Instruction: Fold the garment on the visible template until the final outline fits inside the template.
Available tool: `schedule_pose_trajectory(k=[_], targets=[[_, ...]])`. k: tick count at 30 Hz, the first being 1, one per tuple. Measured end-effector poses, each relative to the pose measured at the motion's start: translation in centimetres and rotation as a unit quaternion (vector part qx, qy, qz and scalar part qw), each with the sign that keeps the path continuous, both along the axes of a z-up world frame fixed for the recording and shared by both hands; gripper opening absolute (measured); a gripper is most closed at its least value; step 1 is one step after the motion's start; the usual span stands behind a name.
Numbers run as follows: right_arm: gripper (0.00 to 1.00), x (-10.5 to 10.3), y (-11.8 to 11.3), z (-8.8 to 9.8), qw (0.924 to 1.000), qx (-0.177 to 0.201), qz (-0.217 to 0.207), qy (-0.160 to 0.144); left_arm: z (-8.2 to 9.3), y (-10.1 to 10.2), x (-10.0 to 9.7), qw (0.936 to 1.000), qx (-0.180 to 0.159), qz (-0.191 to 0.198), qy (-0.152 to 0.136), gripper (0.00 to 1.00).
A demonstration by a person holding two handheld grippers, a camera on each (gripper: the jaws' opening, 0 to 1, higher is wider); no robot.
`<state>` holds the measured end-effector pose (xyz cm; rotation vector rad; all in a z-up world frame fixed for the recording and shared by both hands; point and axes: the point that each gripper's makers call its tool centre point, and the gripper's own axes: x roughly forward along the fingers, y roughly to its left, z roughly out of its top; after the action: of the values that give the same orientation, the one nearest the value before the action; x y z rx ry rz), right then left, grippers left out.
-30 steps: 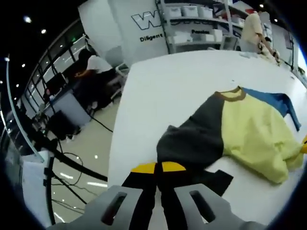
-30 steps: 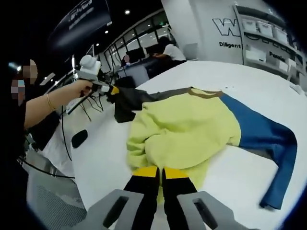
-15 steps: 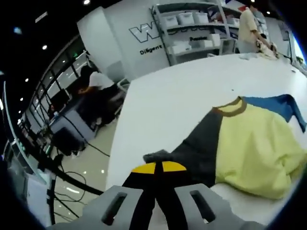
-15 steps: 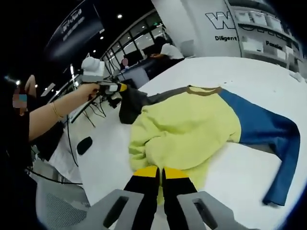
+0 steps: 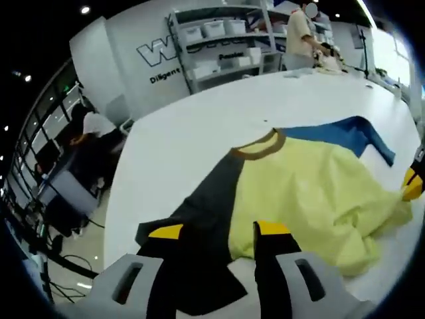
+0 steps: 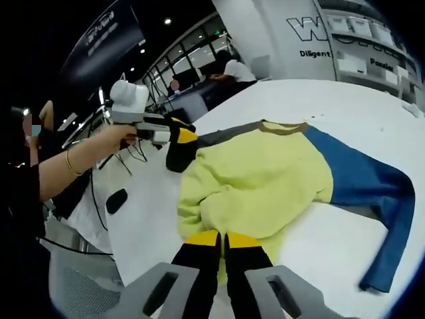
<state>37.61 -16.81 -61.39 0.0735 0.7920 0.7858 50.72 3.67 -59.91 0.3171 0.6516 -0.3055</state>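
Note:
A long-sleeved garment [image 5: 312, 193] lies rumpled on the white table [image 5: 199, 126]. It has a pale yellow body, a brown collar [image 5: 259, 145], a dark grey sleeve [image 5: 206, 212] and a blue sleeve [image 5: 332, 131]. My left gripper [image 5: 219, 230] is open, its jaws standing apart over the grey sleeve, holding nothing. In the right gripper view a hand holds the left gripper [image 6: 180, 129] above the grey sleeve [image 6: 182, 153]. My right gripper [image 6: 222, 238] is shut on the bunched yellow hem of the garment [image 6: 259, 179]. Its yellow tip [image 5: 412, 185] shows beside the hem. The blue sleeve [image 6: 365, 186] lies stretched out flat.
The table's edge [image 5: 116, 219] runs close by the grey sleeve, with floor and cables below. Shelves with white bins [image 5: 226, 46] stand beyond the far end, where a person [image 5: 302, 40] stands. Another person [image 5: 93, 129] sits at desks beside the table.
My left gripper has opened and let go of the grey sleeve, which now lies on the table. My right gripper stays shut on the yellow hem.

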Motion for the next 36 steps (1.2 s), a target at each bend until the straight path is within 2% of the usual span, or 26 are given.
schedule_pose_trajectory(k=[2, 8, 12, 17, 24, 29, 36], targets=[[0.00, 0.0, 0.0, 0.0, 1.0000, -0.001, 0.001, -0.001, 0.0, -0.5, -0.6, 0.9998, -0.017, 0.001, 0.007, 0.54], [0.00, 0.2, 0.1, 0.3, 1.0000, 0.001, -0.002, -0.004, 0.5, -2.2, -2.5, 0.9979, -0.064, -0.007, -0.002, 0.66], [0.00, 0.3, 0.1, 0.4, 1.0000, 0.006, -0.005, -0.004, 0.0, -3.4, -4.4, 0.9974, -0.065, -0.029, 0.011, 0.74], [0.00, 1.0, 0.1, 1.0, 0.9999, 0.009, -0.008, -0.008, -0.3, -4.7, -6.2, 0.9954, -0.081, -0.046, 0.019, 0.77], [0.00, 2.7, 0.2, 1.7, 0.9996, 0.014, -0.018, -0.014, -0.8, -6.6, -8.8, 0.9926, -0.102, -0.061, 0.022, 0.75], [0.00, 3.8, 0.5, 2.4, 0.9993, 0.025, -0.023, -0.016, -2.3, -8.4, -10.8, 0.9883, -0.118, -0.078, 0.056, 0.63], [0.00, 5.6, 0.7, 3.0, 0.9984, 0.041, -0.037, -0.012, -3.0, -9.2, -12.4, 0.9887, -0.113, -0.073, 0.067, 0.54]])
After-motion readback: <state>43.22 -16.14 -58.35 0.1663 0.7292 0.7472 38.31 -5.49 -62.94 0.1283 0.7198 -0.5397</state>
